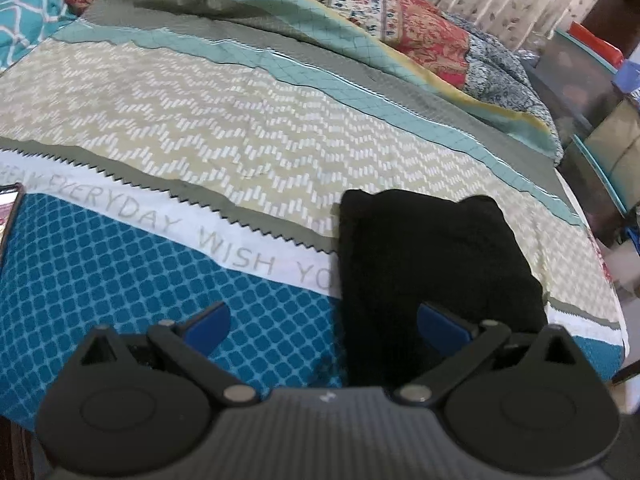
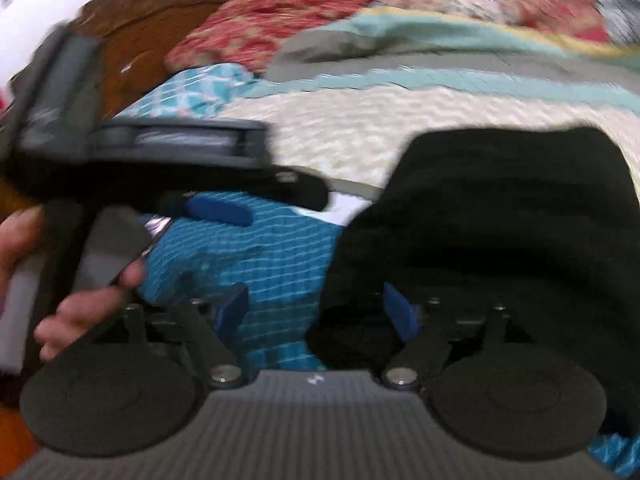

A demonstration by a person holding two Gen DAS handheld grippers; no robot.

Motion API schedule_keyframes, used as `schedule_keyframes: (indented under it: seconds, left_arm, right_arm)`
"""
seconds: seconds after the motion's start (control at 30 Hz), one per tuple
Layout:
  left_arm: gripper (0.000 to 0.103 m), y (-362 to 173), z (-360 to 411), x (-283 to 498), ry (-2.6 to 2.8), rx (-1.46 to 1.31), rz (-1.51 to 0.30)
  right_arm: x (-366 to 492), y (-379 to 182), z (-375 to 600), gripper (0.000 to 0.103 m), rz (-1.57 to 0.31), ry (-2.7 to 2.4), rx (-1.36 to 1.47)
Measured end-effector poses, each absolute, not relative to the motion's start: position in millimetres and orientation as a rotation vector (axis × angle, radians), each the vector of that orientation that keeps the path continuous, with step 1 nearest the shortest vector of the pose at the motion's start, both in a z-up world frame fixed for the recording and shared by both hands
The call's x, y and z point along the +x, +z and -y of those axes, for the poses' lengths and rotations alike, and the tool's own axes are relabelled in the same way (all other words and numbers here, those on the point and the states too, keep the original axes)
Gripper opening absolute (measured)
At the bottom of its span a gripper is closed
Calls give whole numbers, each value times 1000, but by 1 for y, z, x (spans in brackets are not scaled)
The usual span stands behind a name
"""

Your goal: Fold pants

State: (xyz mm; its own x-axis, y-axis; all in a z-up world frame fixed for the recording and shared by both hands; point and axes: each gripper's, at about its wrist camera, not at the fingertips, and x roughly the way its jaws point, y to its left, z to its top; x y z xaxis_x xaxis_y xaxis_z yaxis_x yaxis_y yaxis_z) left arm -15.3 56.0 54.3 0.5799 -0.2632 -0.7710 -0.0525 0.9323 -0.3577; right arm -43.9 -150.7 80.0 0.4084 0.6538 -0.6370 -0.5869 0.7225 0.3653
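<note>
Left wrist view gave me the clearest look: the black pants (image 1: 432,264) lay already folded into a compact stack on the bed (image 1: 240,136), near its right edge and across the white lettered band of the patterned bedspread (image 1: 120,272). My left tool (image 1: 323,322) had its blue pads spread wide with nothing between them; the right pad sat over the stack's near left corner, though I could not tell whether it touched the cloth. A phone (image 1: 10,216) lay at the far left.

From the right wrist view, which was blurred, my right tool (image 2: 316,314) was also spread, with no cloth pinched, its right pad against the near left part of the pants (image 2: 500,232). The left tool (image 2: 224,208) and the hand (image 2: 72,308) gripping it showed at the left.

I judged the fabric soft, light and limp, a thick knit that would sag and unfold if lifted by one layer. The dark surface hid its edges. For any further fold or move, I would pinch through all layers at the near corners, one tool per corner, and keep the stack low.
</note>
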Motion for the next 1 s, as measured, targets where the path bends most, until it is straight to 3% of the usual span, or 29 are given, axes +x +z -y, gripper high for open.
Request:
schedule_keyframes:
  seconds: [0.17, 0.37, 0.53, 0.67, 0.77, 1.0]
  left_arm:
    - [103, 53, -62, -10, -115, -391, -964]
    - [103, 54, -33, -5, -181, -328, -976]
    - [103, 49, -9, 1, -209, -260, -987]
    - [103, 32, -3, 2, -176, -203, -1038]
    - [103, 20, -8, -1, -189, -230, -1064]
    - [103, 18, -9, -5, -187, -237, -1051]
  right_arm:
    - [-64, 102, 161, 74, -760, 902, 123]
    - [-62, 110, 207, 73, -712, 689, 216]
    - [-53, 110, 253, 59, -669, 453, 319]
    - [-39, 81, 276, 37, -786, 288, 375]
    - [-29, 46, 277, 37, -946, 213, 417]
    - [-41, 46, 286, 37, -934, 211, 435]
